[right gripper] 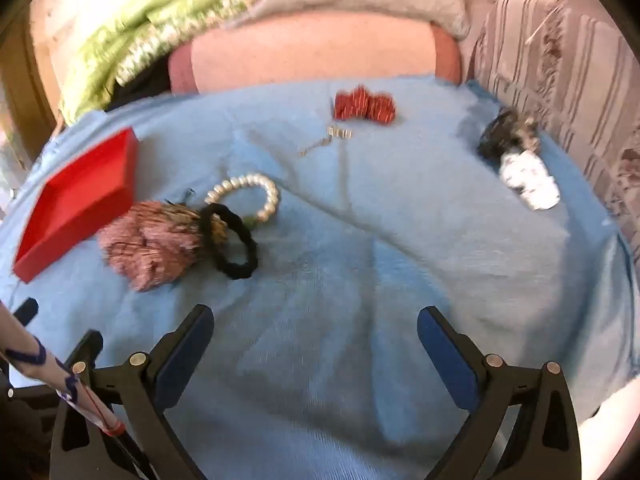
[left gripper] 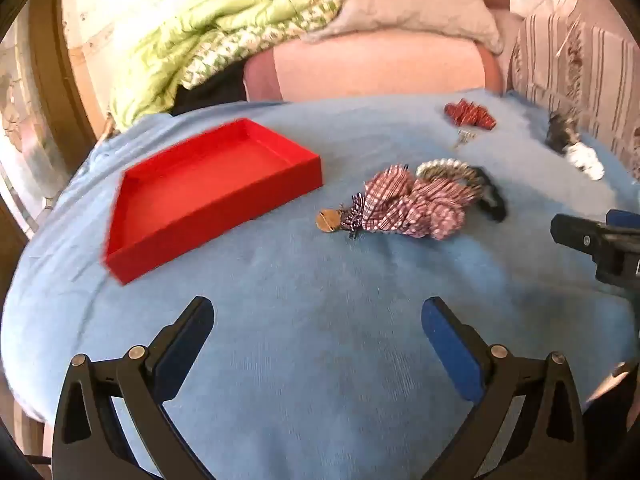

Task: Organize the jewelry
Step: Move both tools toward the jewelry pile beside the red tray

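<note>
An empty red tray [left gripper: 172,200] lies on the blue cloth [left gripper: 320,340] at the left; it also shows in the right wrist view [right gripper: 76,200]. A checked fabric scrunchie [left gripper: 408,204] lies in the middle with a pearl bracelet [right gripper: 256,192], a black hair tie [right gripper: 236,244] and a small tasselled pendant [left gripper: 332,220]. Farther back lie a red pleated piece [left gripper: 470,114], a small silver earring [right gripper: 332,138] and a black-and-white scrunchie [right gripper: 520,160]. My left gripper [left gripper: 318,320] is open and empty over bare cloth. My right gripper [right gripper: 316,326] is open and empty, also visible in the left wrist view [left gripper: 592,244].
A pink cushion [left gripper: 380,68], a green patterned blanket [left gripper: 208,40] and a grey pillow [left gripper: 420,0] lie beyond the cloth. A striped fabric [left gripper: 580,72] borders the right side. A wooden frame [left gripper: 52,80] stands at the left.
</note>
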